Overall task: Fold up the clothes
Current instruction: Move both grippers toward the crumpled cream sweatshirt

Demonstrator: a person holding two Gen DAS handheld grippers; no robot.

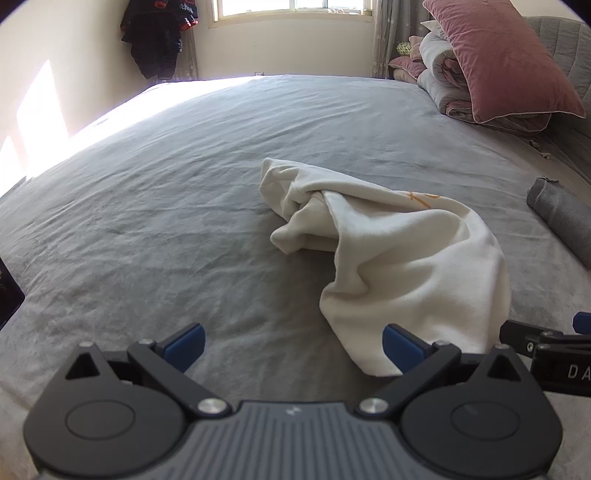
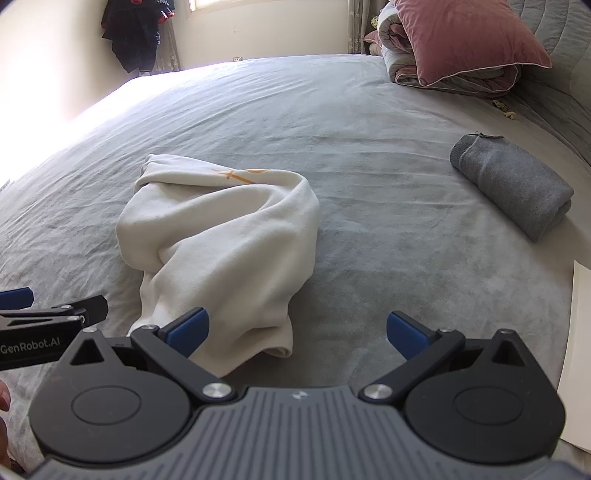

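The white garment [image 2: 221, 243] lay crumpled mid-bed [image 2: 369, 122], a folded grey piece [image 2: 513, 184] off to the far right. Both the left gripper [image 1: 293, 345] and right gripper [image 2: 297, 332] hung at its near end, jaws wide apart, gripping nothing. I'd say pinch two near corners and spread it flat before creasing.

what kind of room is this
Most likely a bedroom: a wide bed with a grey sheet, a pink pillow on a folded quilt at its head, and dark clothes hanging in the corner.
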